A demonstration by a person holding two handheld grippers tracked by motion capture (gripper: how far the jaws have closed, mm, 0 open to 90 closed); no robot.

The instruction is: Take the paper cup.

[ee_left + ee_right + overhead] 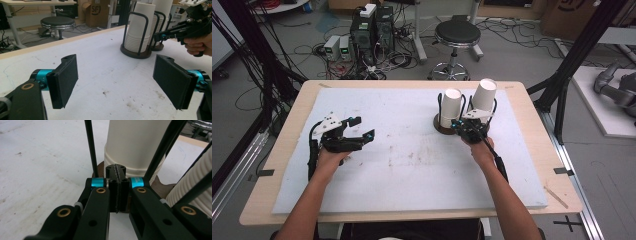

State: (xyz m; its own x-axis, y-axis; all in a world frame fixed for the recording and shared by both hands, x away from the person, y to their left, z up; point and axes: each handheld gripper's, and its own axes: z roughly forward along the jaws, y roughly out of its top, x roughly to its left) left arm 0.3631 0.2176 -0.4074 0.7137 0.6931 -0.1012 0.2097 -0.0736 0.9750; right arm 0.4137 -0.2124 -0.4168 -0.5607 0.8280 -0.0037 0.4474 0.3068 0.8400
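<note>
High view: my right gripper [463, 123] sits between two cup stacks [451, 107] in wire holders at the mat's [412, 165] far right, long axes near upright, right stack [484, 95] tilted.
Left gripper view: my left gripper [117, 80] jaws wide apart, nothing between.
Right gripper view: jaws pressed together, empty, tips just before the nearer stack [135, 147].

Past my open left jaws I can read "SF" printed on a cardboard box [96, 11] beyond the table's far edge.
</note>
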